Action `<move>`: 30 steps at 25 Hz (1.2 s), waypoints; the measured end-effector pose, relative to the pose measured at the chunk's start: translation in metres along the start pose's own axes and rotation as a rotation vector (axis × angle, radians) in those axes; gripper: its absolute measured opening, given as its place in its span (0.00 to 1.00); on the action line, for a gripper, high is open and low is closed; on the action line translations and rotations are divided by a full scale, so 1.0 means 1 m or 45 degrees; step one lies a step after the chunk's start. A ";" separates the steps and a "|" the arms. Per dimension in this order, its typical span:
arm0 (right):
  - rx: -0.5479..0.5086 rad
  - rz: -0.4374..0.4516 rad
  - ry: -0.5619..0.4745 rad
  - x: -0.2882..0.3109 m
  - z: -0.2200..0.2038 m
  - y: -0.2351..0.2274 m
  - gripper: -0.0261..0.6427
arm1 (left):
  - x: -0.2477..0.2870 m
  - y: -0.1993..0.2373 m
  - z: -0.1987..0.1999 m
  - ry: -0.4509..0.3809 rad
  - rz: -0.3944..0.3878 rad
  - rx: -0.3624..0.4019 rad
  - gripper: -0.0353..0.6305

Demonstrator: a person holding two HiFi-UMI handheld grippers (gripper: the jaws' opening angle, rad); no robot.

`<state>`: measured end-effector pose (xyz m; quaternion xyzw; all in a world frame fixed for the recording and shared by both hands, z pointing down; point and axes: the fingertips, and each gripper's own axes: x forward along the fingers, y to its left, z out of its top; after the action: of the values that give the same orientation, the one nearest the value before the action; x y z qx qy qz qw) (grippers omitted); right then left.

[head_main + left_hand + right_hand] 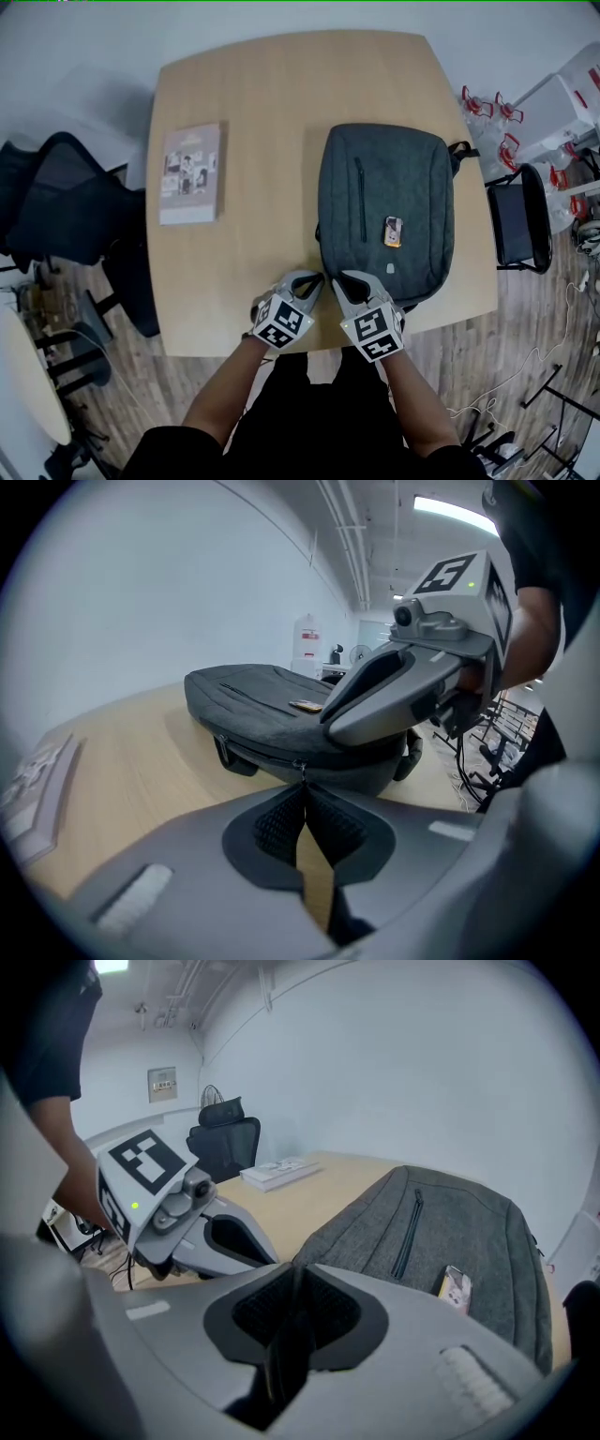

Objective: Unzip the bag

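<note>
Left gripper view: left hand-held gripper [302, 791] pinching zipper pull [300, 771]; right hand-held gripper [295, 1277] pressed together, touching bag [459, 1227].

Head view: bright, even, diffuse overhead light. The pale tabletop [253, 94] was uniformly lit with no glare. A soft, narrow shadow hugged the left edge of the bag [384, 206]. Wide-angle bowing curved the tabletop edges, and the room stretched toward the borders.

Left gripper view: circular vignette, black corners. A ceiling light strip [450, 508] was blown out at top right, and the wall looked washed and bluish. The left gripper [302, 789] body was soft in the foreground. The zipper pull [301, 769], pinched at its closed jaws, was small but legible.

Right gripper view: same vignette. A ceiling lamp [111, 966] was clipped at top left. The right gripper [295, 1274] had its jaws together, the pads dark with little detail.
</note>
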<state>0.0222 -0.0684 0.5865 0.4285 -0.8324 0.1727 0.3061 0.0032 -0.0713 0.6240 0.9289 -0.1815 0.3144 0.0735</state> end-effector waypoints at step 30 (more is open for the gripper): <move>-0.488 0.234 0.163 -0.046 -0.054 0.003 0.11 | -0.015 0.034 -0.010 -0.059 0.061 -0.258 0.09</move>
<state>0.0593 -0.0089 0.5969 0.2731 -0.8644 0.0654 0.4170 -0.0262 -0.0958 0.6236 0.9191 -0.2361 0.2747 0.1554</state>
